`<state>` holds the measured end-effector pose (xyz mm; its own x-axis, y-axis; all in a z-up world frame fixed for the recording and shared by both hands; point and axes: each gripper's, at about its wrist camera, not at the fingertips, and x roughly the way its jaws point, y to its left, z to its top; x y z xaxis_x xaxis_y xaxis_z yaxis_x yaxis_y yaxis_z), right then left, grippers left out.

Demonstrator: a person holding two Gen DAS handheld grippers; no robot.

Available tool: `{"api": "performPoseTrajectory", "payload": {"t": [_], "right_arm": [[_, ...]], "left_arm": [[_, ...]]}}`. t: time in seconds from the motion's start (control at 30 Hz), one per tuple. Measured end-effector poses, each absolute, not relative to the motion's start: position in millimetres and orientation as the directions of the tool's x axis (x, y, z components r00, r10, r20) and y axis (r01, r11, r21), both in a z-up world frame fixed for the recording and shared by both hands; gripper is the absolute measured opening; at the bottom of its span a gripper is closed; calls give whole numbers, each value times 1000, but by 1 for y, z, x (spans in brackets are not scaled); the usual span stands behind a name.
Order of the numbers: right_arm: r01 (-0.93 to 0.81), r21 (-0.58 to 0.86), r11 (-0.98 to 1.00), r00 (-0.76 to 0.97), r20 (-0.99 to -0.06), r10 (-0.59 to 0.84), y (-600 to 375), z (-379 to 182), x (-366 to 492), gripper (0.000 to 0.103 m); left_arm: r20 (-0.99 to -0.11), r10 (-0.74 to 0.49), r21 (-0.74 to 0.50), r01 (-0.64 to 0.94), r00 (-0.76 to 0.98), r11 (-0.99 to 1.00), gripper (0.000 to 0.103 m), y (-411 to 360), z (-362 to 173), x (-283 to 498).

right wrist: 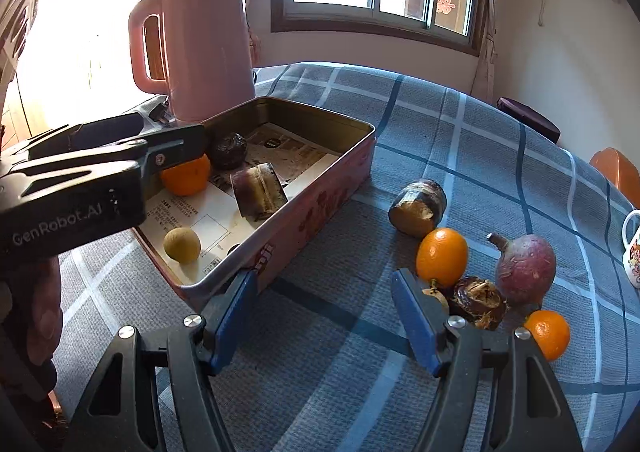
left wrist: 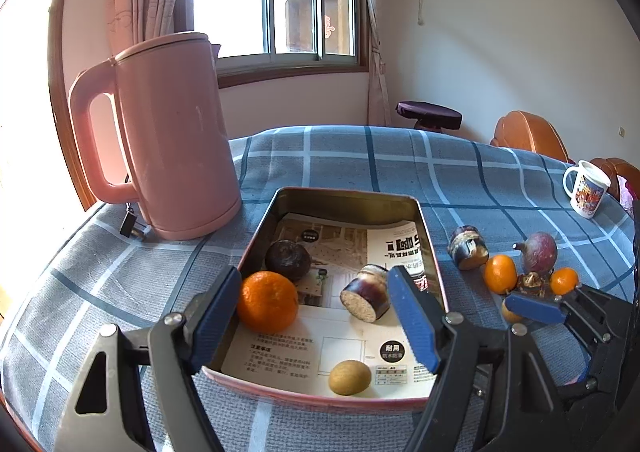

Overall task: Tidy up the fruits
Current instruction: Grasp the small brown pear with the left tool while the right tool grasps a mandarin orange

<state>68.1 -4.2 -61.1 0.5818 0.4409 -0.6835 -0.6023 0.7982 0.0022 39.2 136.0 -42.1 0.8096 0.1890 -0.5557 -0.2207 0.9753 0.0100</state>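
Orange [left wrist: 267,301] touches open left tongs' [left wrist: 316,318] finger.

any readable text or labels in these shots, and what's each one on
"GenRobot.AI": side of the black left tongs.
"耐用": black round badge on the printed paper sheet lining the rectangular metal tin.
The sheet's other print, the tin's red side lettering and the white printed mug: too small or blurred to read.

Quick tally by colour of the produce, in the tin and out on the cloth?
Orange: 3, one in the tin, two on the cloth
Dark purple or brown: 5, two in the tin, three on the cloth
Tan: 2, one in the tin, one on the cloth, mostly hidden
Total: 10
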Motion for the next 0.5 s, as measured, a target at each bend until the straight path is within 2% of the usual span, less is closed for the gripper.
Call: {"api": "performPoseTrajectory", "payload": {"t": [0.3,0.5], "right_arm": [[-369,8,929,730,-616,296,-109,-40,82,71],[-289,28,957,748,-617,245,-149,-42,92,71]], "left_arm": [[-555,137,27,-146,821,989,78,99,-40,45],[-580,70,50,-50,811,997,78,55,-46,57]]}}
